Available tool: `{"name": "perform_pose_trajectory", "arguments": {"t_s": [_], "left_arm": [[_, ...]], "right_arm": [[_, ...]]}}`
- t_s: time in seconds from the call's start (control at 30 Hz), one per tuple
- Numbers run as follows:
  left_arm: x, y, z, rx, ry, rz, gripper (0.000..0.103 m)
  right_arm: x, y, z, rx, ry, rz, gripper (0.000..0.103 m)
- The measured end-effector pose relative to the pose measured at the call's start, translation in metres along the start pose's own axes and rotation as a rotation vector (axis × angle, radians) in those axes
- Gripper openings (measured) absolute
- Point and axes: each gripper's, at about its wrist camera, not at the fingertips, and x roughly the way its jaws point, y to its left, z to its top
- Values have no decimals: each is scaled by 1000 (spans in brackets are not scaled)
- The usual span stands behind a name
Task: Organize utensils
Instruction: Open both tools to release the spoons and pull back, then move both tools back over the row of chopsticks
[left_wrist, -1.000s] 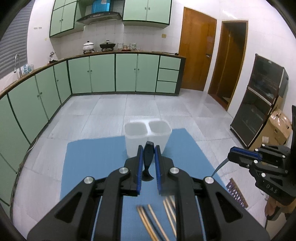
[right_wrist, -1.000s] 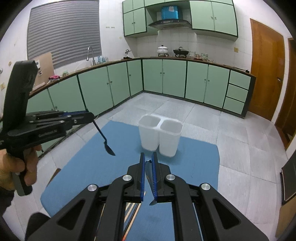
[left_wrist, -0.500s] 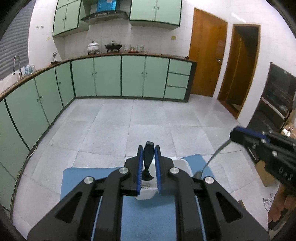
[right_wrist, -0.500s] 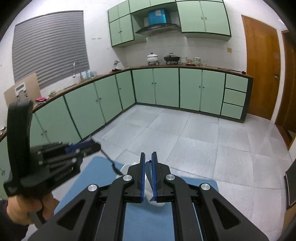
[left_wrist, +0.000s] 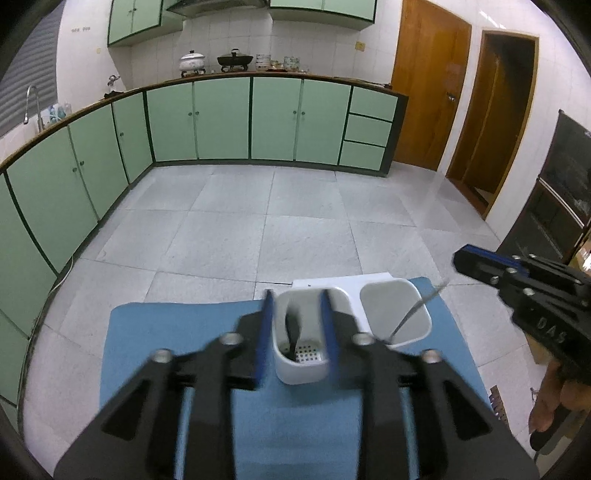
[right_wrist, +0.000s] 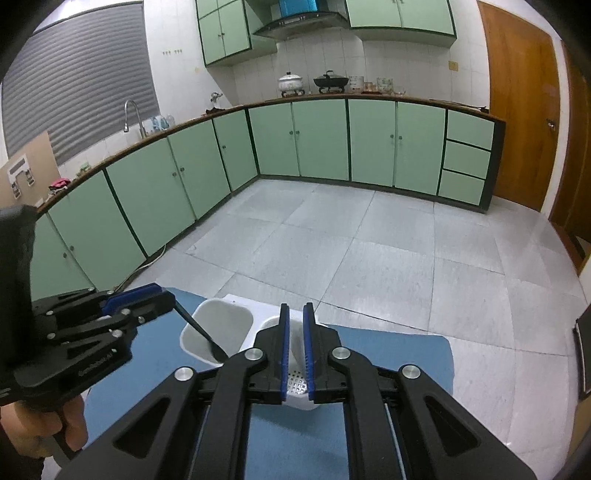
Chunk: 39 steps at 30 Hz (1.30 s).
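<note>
A white two-cup utensil holder (left_wrist: 351, 314) stands on a blue mat (left_wrist: 184, 332); it also shows in the right wrist view (right_wrist: 221, 328). My left gripper (left_wrist: 295, 325) is open above the left cup, and a black spoon (left_wrist: 293, 328) stands in that cup, free of the fingers. In the right wrist view the left gripper (right_wrist: 159, 301) shows with the black spoon (right_wrist: 201, 334) slanting into the cup. My right gripper (right_wrist: 295, 343) hovers over the right cup with its jaws a little apart. A thin grey utensil (left_wrist: 417, 308) slants from the right gripper (left_wrist: 465, 258) into the right cup.
Green kitchen cabinets (left_wrist: 221, 118) run along the far wall and left side. Wooden doors (left_wrist: 428, 85) stand at the back right. A dark oven cabinet (left_wrist: 554, 206) is at the right. Grey floor tiles (left_wrist: 295, 221) lie beyond the mat.
Both grippers moved forward over the holder. The left gripper opened and let the black spoon drop into the left cup. The right gripper's jaws parted a little over the right cup.
</note>
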Motion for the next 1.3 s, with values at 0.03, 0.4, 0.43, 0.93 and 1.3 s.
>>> {"name": "perform_pose_trajectory", "arguments": {"t_s": [0.03, 0.4, 0.43, 0.93, 1.3], "left_arm": [[-5, 1, 0, -3, -7, 0, 38], [-143, 8, -57, 9, -161, 12, 62], [-157, 8, -73, 12, -175, 23, 64], [-282, -13, -312, -39, -230, 97, 74], [-231, -49, -402, -37, -35, 68, 74]], "right_arm": [[-6, -1, 2, 7, -8, 4, 10], [-145, 18, -67, -17, -185, 10, 32], [-161, 22, -86, -20, -203, 8, 33], [-246, 79, -324, 54, -187, -57, 48], [-231, 93, -395, 56, -75, -57, 48]]}}
